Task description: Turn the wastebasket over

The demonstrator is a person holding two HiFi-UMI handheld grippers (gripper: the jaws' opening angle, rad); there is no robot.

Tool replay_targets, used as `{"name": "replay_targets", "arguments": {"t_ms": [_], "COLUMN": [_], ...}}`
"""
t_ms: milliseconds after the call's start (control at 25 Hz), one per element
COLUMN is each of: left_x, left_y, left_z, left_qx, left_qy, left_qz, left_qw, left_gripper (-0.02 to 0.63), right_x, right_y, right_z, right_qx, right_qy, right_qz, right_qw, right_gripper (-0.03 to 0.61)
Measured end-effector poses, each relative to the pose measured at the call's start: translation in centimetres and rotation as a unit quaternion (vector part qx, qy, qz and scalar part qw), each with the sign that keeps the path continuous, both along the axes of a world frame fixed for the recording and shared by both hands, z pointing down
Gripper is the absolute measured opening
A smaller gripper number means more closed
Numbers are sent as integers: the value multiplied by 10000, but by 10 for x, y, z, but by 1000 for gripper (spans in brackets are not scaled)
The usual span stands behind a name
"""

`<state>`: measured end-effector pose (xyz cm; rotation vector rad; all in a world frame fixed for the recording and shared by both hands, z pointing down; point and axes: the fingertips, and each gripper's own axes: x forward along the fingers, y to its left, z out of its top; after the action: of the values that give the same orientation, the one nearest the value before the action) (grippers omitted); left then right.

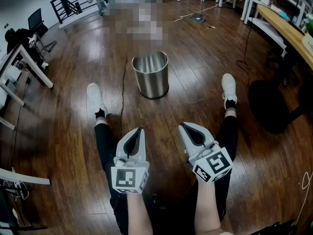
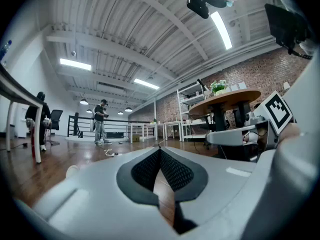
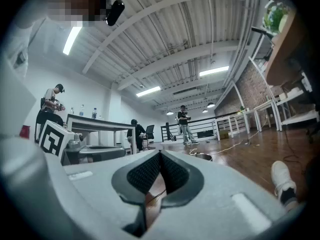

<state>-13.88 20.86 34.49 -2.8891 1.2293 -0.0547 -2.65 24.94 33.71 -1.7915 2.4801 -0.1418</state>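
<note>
A shiny steel wastebasket stands upright on the wooden floor ahead, its open mouth up. My left gripper rests low near my left leg, its jaws shut with nothing between them; the wastebasket lies well beyond its tips. My right gripper is level beside it, also shut and empty. In the right gripper view, only the wastebasket's rim peeks over the shut right gripper. The left gripper view shows the shut left gripper and no wastebasket.
I sit on the floor with both legs out, white shoes either side of the wastebasket. A cable runs across the floor left of it. Desks stand at left, a wooden table and black chair base at right. A person stands far back.
</note>
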Motion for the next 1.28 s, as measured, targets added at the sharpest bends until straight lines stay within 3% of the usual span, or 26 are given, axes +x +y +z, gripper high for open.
{"name": "replay_targets", "arguments": {"t_ms": [200,440,760,920,1280], "left_x": [24,51,53,61,65], "left_y": [-49,-92,-161,-186,-236], "left_z": [35,27,14,18,19], "left_qx": [-222,-56,-53,-216,-341], "left_qy": [-57,-212,-66,-76,-100], "left_qz": [-13,177,136,304,178], "left_qw": [9997,9996,9999,9993,9992], "left_gripper": [17,17,17,17,17], "right_x": [16,49,26,33,33], "right_y": [-51,-107,-167,-183,-228], "right_z": [30,20,21,26,25], "right_qx": [-42,-1,-104,-245,-323], "right_qy": [137,-82,122,310,12], "right_qz": [-225,-21,-215,1,66], "right_qw": [9996,10000,9996,9992,9995], "right_gripper": [-9,-9,-8,-9,-9]}}
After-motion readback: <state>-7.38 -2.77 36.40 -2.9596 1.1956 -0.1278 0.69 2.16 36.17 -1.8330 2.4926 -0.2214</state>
